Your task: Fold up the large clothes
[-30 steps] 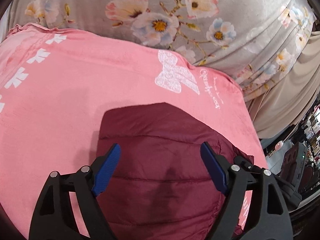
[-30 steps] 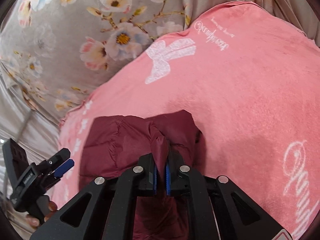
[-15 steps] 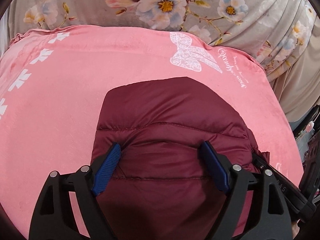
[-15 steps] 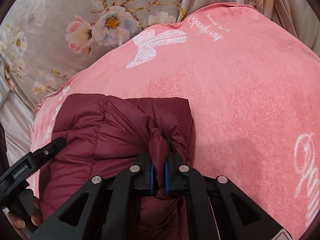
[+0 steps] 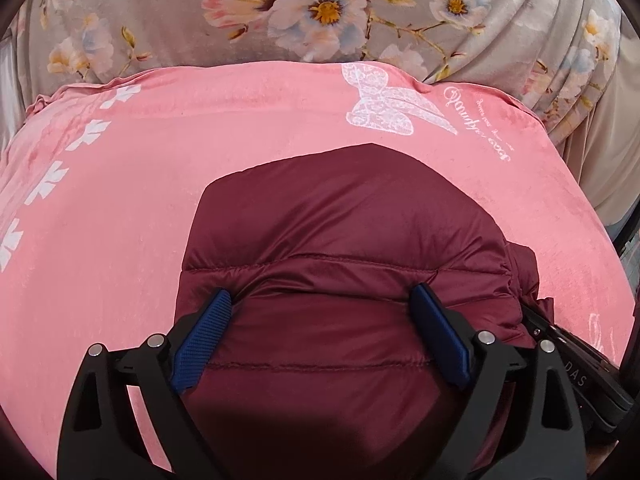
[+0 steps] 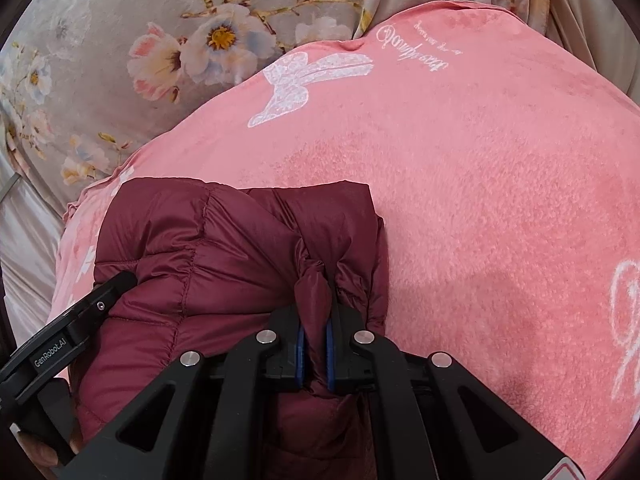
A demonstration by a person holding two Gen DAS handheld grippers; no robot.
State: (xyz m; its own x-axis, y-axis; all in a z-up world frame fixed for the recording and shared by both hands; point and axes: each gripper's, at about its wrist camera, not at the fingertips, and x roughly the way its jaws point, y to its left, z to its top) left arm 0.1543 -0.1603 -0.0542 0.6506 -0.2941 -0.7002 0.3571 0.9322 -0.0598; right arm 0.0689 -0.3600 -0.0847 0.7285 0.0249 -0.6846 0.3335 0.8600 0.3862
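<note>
Maroon quilted jacket (image 5: 344, 240) lies folded on the pink blanket (image 5: 120, 208), near its butterfly print (image 5: 384, 104); the left gripper (image 5: 320, 320) is opening astride it, so the right gripper (image 6: 316, 320), clamped on a fabric pinch, should let go gently without dragging.

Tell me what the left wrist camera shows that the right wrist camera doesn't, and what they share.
Only the left wrist view shows the left claw, its jaws opening, wide over the flat quilted top of the maroon jacket, pads pressing nothing, and a row of white prints along the pink blanket's edge.

Only the right wrist view shows the right claw shut on a pinched fold of the jacket, plus a large white script at the picture's right.

Both show the jacket lying on the pink blanket, the white butterfly print, and the floral fabric behind.
</note>
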